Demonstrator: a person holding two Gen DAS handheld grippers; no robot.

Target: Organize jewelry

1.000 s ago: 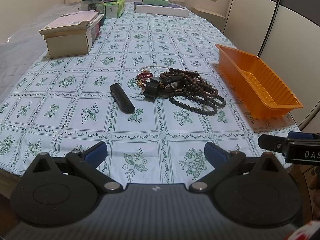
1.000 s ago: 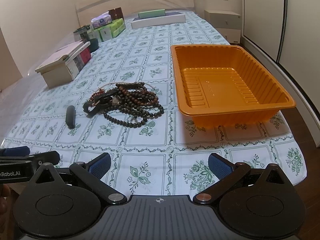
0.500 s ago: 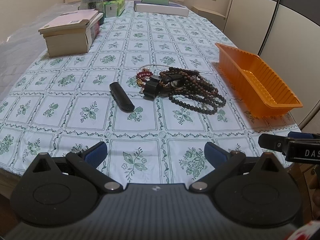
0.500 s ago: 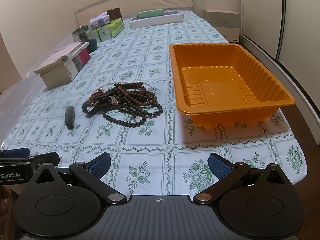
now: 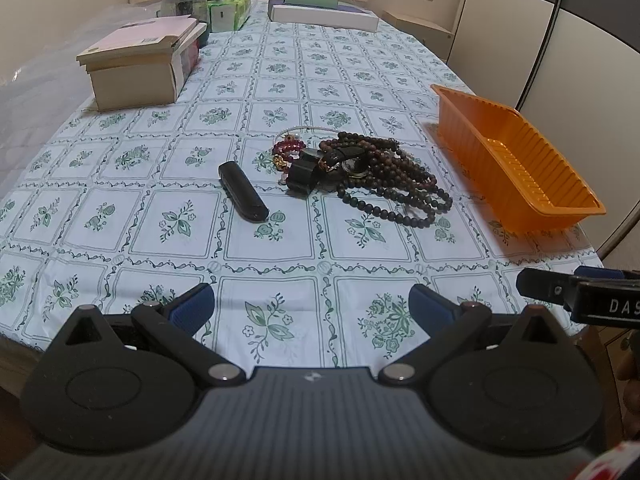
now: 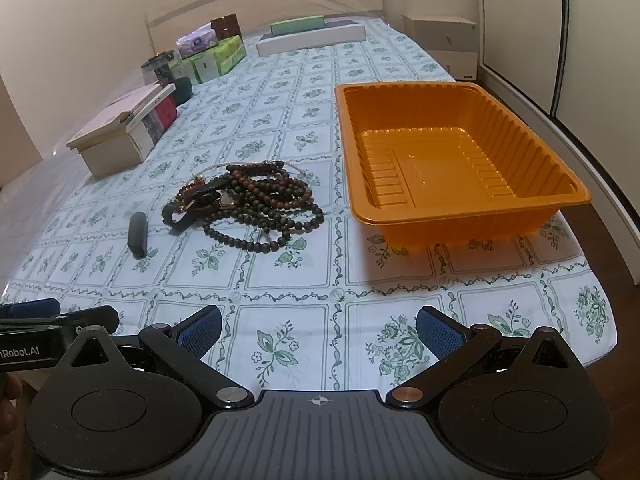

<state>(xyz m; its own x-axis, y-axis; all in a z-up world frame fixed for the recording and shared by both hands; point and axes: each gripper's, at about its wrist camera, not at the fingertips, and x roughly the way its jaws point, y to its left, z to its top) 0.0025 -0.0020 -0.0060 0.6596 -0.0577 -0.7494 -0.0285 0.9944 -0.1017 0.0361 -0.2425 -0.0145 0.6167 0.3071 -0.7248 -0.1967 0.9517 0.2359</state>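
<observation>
We found the jewelry heap [image 6: 256, 204] lying on the counter [image 6: 280, 292], just left of the orange tray [image 6: 460, 152] as the right wrist camera saw it, with a strip of bare tablecloth between them. The heap was a tangle of dark bead strands, a red bead bracelet [image 5: 289, 147] at its far-left edge and a thin pale chain behind it; we could not tell which strand lay under which. The tangle had no single heading, though its longer spread ran across the counter toward the tray. A black oblong piece [image 5: 243, 191] lay apart, left of the heap, its long axis slanting from far-left to near-right.

The tray held nothing, so we judged the sorting not yet begun: every piece remained to be moved.

Our left hand-held gripper [image 5: 311, 307] and right hand-held gripper [image 6: 318, 327] were both spread wide and carried nothing, held at the counter's near edge, well short of the heap.
</observation>
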